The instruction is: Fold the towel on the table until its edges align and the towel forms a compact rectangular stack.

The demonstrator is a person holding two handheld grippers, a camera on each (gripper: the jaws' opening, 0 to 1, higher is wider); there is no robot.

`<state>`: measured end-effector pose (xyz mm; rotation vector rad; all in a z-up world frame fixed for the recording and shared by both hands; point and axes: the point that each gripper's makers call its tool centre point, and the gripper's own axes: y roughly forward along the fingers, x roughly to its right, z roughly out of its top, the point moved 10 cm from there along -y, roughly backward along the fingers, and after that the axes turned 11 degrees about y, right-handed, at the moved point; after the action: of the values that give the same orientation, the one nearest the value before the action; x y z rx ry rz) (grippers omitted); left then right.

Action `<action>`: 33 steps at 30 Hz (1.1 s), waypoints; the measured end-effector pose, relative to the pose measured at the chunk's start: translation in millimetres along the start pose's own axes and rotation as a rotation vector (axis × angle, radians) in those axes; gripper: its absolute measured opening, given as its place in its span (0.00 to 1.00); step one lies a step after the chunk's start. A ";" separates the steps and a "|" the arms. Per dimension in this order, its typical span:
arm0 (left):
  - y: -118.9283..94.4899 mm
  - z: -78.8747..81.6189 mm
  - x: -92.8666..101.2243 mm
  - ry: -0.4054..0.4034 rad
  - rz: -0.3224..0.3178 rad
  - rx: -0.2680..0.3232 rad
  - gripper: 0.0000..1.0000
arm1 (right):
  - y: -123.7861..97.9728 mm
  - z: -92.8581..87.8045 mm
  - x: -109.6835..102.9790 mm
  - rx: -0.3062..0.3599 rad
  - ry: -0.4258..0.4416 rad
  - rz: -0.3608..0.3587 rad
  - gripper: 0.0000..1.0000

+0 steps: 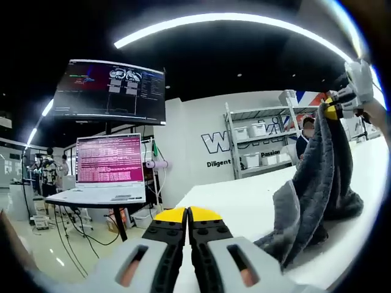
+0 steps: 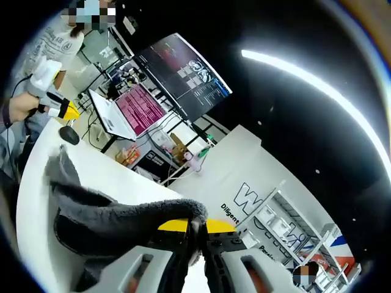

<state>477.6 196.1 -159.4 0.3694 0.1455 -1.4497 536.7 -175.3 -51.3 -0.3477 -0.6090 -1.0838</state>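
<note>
Your left tool (image 1: 187,215) has its yellow-tipped jaws pressed together with nothing between them, hanging just over the near edge of the white table (image 1: 244,201). Your right tool (image 2: 197,227) is clamped on a corner of the grey towel (image 2: 116,217), and in the left gripper view you can see that same tool (image 1: 337,105) up high on the right, lifting the towel (image 1: 317,183) so it hangs in a tall drape with its lower end bunched on the table.

Stuff around you: past the table's far-left edge there's an open laptop (image 1: 107,168) with a pink screen on a small stand, a big dark monitor (image 1: 110,91) mounted above it, and loose cables (image 1: 79,232) trailing on the floor under the stand. Straight back is a white wall with lettering, and a metal shelf rack (image 1: 259,143) holding white bins. A person (image 1: 303,139) sits behind the towel near the rack, and another person (image 1: 47,171) stands far off on the left.

In the right gripper view your left tool (image 2: 68,112) shows at the upper left, near a small dark round thing (image 2: 69,135) sitting on the table; can't tell what it is.

Room-wise, the table top between your left tool and the hanging towel is bare white surface. The towel's edges aren't lined up; it's draped and rumpled, with one loose end pointing up at the far side.
</note>
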 end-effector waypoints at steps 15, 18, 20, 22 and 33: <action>5.7 -4.4 14.3 0.003 -0.073 -0.019 0.03 | 1.8 -10.1 -11.6 -0.031 0.006 0.019 0.07; 5.7 -5.3 16.7 0.005 -0.084 -0.022 0.03 | 0.7 -14.9 -16.4 -0.040 0.010 0.028 0.07; 6.2 -5.3 17.5 0.002 -0.091 -0.022 0.03 | 0.9 -18.5 -18.9 -0.048 0.016 0.034 0.07; 6.2 -5.2 17.6 0.002 -0.090 -0.022 0.03 | 1.5 -22.8 -21.8 -0.058 0.027 0.042 0.07; 4.8 -6.1 20.2 0.003 -0.098 -0.025 0.03 | 2.2 -44.7 -40.0 -0.105 0.075 0.077 0.07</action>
<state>485.6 179.6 -170.7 0.3483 0.1864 -1.5423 538.5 -170.1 -111.1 -0.4168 -0.4694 -1.0524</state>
